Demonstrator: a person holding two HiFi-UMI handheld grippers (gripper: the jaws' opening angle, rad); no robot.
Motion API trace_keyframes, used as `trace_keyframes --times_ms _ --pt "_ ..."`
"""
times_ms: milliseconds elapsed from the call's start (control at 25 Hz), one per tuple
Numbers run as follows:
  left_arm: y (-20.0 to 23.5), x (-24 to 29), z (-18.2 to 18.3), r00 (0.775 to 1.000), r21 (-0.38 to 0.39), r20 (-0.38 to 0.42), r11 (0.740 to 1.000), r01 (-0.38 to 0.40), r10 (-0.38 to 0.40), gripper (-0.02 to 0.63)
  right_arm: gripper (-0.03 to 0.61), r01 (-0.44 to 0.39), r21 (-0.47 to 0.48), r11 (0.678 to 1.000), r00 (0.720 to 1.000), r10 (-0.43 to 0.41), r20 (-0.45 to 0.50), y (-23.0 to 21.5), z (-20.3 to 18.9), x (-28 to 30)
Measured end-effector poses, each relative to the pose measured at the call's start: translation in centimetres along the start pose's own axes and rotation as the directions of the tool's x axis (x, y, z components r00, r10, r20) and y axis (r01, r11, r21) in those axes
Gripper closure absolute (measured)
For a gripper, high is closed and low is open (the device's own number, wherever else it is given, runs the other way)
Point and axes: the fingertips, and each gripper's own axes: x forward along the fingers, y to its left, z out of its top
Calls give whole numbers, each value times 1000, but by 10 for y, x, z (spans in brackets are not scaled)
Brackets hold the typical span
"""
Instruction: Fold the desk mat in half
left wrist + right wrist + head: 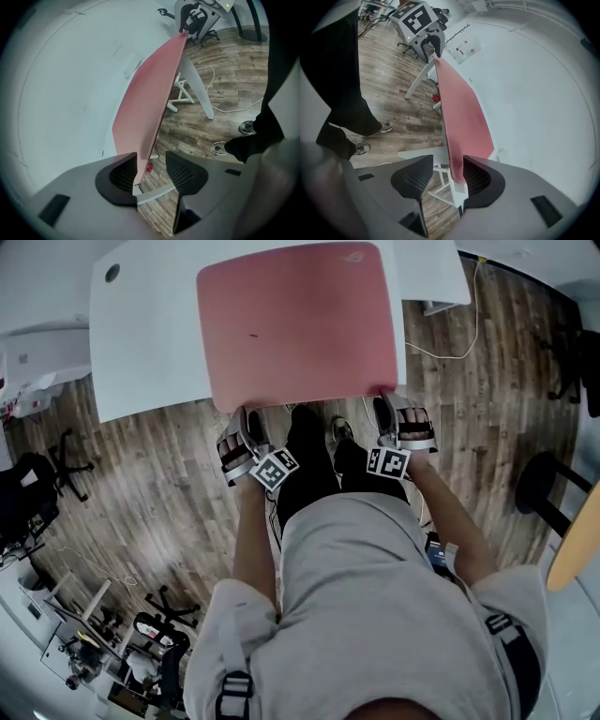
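Observation:
A pink desk mat lies flat on the white table, its near edge reaching over the table's front edge. My left gripper is at the mat's near left corner and my right gripper at its near right corner. In the left gripper view the mat runs edge-on between the open jaws of the left gripper, close to the left pad. The right gripper view shows the mat corner hanging between the open jaws of the right gripper, beside the right pad.
I stand close to the table's front edge, my legs and shoes on the wood floor. A white cable trails off the table's right side. Office chairs stand at the left and a black stool at the right.

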Motion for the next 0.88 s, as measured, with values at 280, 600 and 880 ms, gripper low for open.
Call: trace_keyframes --times_ms 280,600,880 --pt "2 13 0 999 50 6 998 -33 32 431 367 52 -1 999 998 -52 -43 -10 -1 11" --pt "21 3 7 995 36 72 997 -71 68 553 462 105 45 993 994 -105 -10 -34 10 -1" --pt "45 -6 13 995 -47 91 998 -29 33 575 494 106 97 990 994 -108 24 -61 25 -13"
